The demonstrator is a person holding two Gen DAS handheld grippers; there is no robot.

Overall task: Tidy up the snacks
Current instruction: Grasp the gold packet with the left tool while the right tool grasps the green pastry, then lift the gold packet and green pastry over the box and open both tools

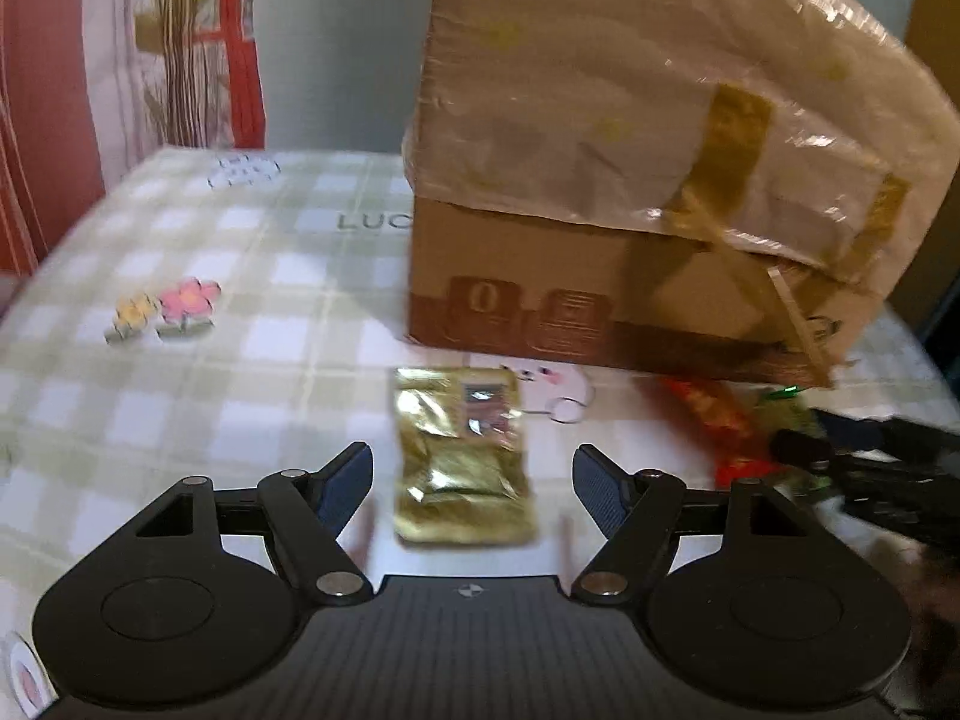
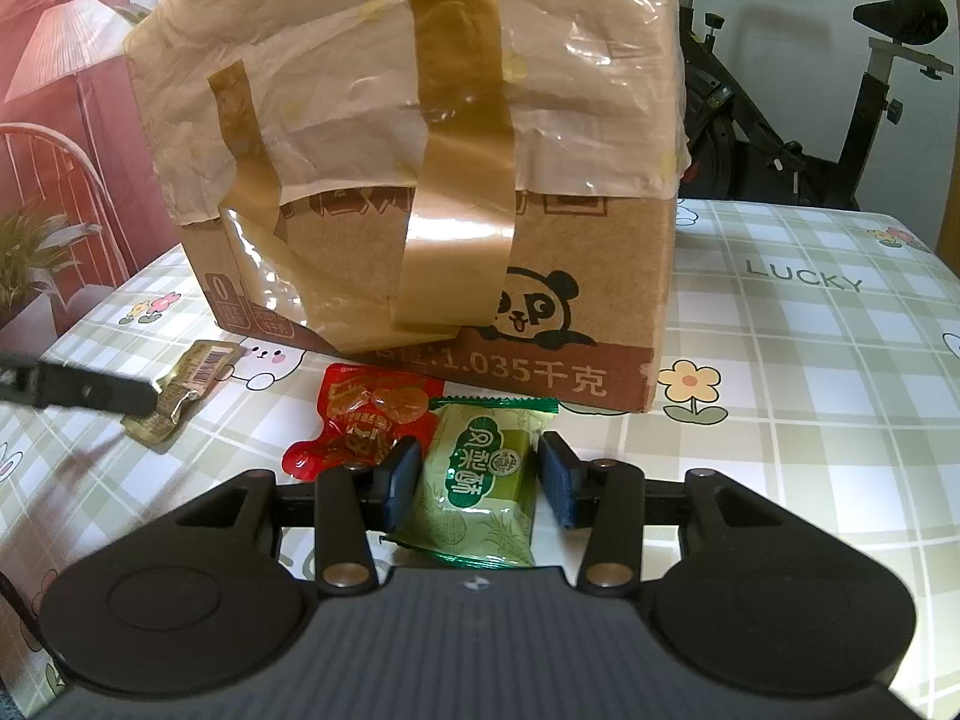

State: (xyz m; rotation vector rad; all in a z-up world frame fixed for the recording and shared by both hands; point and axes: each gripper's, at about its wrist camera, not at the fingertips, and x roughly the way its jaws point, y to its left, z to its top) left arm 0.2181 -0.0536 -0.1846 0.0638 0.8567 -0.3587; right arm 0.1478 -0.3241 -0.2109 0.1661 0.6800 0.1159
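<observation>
Three snack packets lie before one taped brown cardboard box: gold foil packet, red pouch, green pineapple-cake packet. Box contents hidden. Left tool apart around gold; right tool apart, flanking green.

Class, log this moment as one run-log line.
left gripper: open, astride gold packet | right gripper: open, astride green packet | red packet beside | box behind
</observation>
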